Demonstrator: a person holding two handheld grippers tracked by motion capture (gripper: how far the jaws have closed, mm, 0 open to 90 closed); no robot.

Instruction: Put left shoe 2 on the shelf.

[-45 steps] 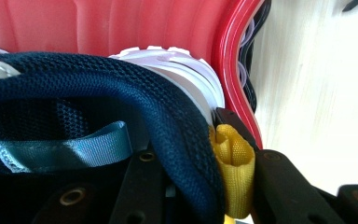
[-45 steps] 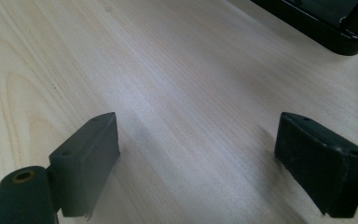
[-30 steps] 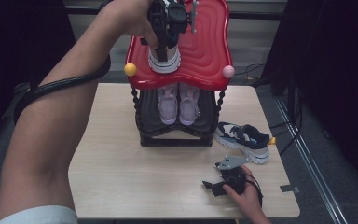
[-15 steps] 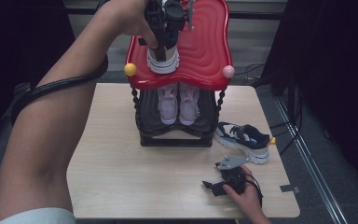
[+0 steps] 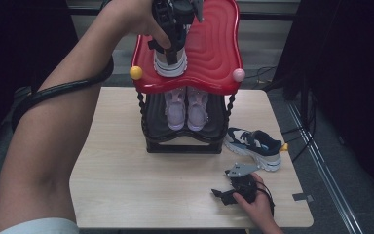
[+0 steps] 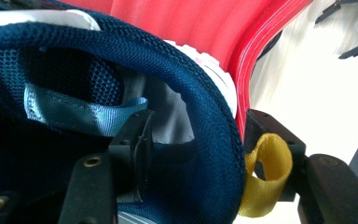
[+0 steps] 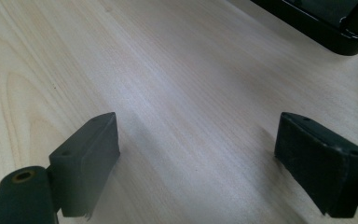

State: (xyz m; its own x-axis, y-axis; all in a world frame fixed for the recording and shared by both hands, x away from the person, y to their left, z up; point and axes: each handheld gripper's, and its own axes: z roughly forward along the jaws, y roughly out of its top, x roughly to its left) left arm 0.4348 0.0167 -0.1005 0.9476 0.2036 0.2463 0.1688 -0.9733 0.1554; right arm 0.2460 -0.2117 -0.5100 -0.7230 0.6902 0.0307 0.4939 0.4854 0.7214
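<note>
A navy and white shoe (image 5: 170, 63) stands on the red top shelf (image 5: 214, 48) of the rack. My left gripper (image 5: 171, 29) comes down on its heel from above. In the left gripper view one finger (image 6: 130, 158) is inside the shoe and the other is outside by the yellow heel loop (image 6: 265, 177), with the navy collar (image 6: 214, 140) between them. The jaws have just been opening, and a gap shows beside the inner pad. My right gripper (image 5: 220, 197) rests low over the table's front right, and its jaws (image 7: 196, 154) are wide open with nothing between them.
A pair of lilac shoes (image 5: 186, 107) sits on the black lower shelf. The matching navy and white shoe (image 5: 254, 146) lies on the wooden table (image 5: 117, 185) to the right of the rack. The rack's black base (image 7: 326, 23) lies ahead of my right gripper.
</note>
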